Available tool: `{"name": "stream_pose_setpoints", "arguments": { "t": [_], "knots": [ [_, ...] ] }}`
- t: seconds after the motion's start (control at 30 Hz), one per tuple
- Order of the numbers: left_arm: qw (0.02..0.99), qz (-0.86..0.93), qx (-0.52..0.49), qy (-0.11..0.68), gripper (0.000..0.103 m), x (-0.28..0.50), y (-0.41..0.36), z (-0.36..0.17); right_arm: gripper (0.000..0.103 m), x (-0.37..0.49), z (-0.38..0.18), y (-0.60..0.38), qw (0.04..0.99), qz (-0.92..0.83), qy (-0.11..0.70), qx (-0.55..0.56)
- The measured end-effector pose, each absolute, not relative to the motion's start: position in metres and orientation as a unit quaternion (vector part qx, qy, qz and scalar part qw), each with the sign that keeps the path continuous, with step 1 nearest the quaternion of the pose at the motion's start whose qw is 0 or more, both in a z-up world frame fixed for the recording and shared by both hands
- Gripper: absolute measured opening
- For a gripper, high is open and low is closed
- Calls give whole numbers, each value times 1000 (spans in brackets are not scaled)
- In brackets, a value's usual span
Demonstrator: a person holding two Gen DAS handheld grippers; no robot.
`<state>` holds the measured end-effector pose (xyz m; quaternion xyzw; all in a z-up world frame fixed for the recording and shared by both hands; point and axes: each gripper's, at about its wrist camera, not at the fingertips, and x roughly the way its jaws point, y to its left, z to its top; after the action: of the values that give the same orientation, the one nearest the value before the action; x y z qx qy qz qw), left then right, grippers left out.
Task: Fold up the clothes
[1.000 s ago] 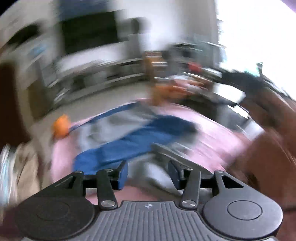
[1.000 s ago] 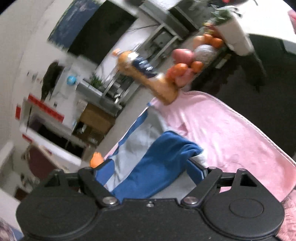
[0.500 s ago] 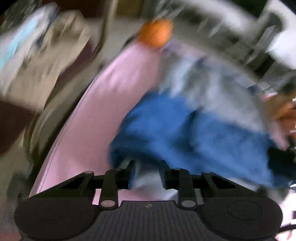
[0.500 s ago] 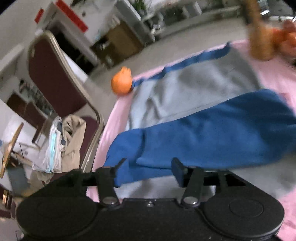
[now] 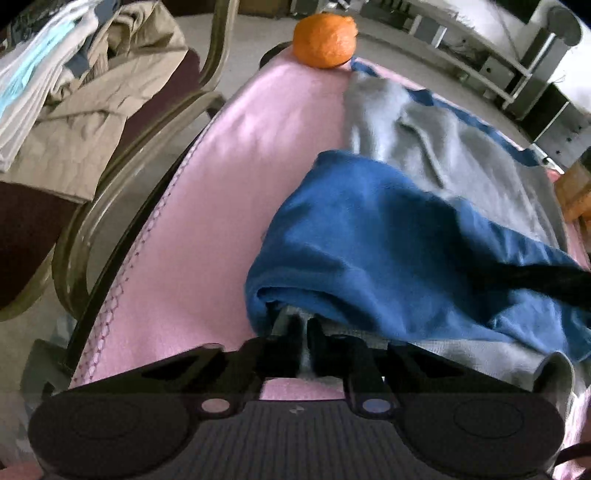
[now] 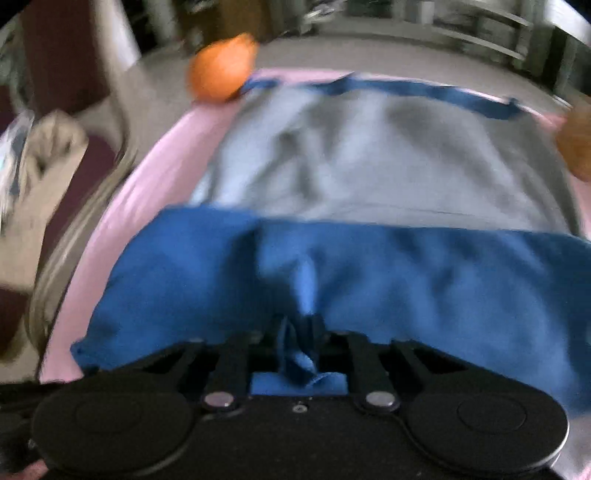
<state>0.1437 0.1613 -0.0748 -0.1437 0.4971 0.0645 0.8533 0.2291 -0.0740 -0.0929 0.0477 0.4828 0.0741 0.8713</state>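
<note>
Partly folded, judging by the lie of the cloth: one blue sleeve [image 5: 388, 251] drawn across the grey body of the sweatshirt [image 6: 388, 166], far hem band flat along the back edge; further folds apparently left, though which ones not settled here. Spread on a pink blanket [image 5: 207, 206], an orange [image 5: 325, 35] at its far corner, a chair heaped with other clothes [image 5: 77, 107] beside. Left claw [image 5: 303, 332] pressed together on the grey near edge under the sleeve; right claw [image 6: 297, 332] pinching a gathered ridge of blue fabric. Soft, thick fleece, rumpled, grey panel creased
</note>
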Motion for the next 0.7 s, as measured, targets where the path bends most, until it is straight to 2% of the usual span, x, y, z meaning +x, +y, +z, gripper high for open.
{"name": "stream_pose_setpoints", "arguments": {
  "t": [0.07, 0.13, 0.23, 0.3, 0.33, 0.37, 0.5, 0.6, 0.7],
  "knots": [
    [868, 55, -139, 473, 36, 136, 156, -65, 10, 206, -73, -141, 887, -5, 452, 91],
    [887, 55, -122, 442, 37, 128, 149, -53, 9, 182, -54, -208, 895, -84, 418, 133],
    [908, 24, -108, 403, 44, 121, 133, -37, 9, 147, -24, -308, 891, -201, 359, 193],
    [917, -4, -78, 391, 46, 122, 112, -32, 25, 124, -5, -375, 878, -277, 316, 231],
    [918, -15, -63, 391, 47, 125, 101, -31, 61, 112, 5, -408, 868, -314, 293, 250],
    [916, -26, -56, 397, 47, 128, 90, -31, 81, 100, 15, -441, 857, -350, 269, 267],
    [898, -59, -52, 434, 49, 157, 36, -38, 81, 74, 7, -458, 863, -308, 237, 323],
    [881, -81, -54, 464, 55, 183, -7, -46, 82, 91, -20, -435, 870, -160, 256, 389],
    [862, -102, -56, 493, 63, 209, -51, -54, 82, 113, -46, -412, 863, -62, 294, 407]
  ]
}}
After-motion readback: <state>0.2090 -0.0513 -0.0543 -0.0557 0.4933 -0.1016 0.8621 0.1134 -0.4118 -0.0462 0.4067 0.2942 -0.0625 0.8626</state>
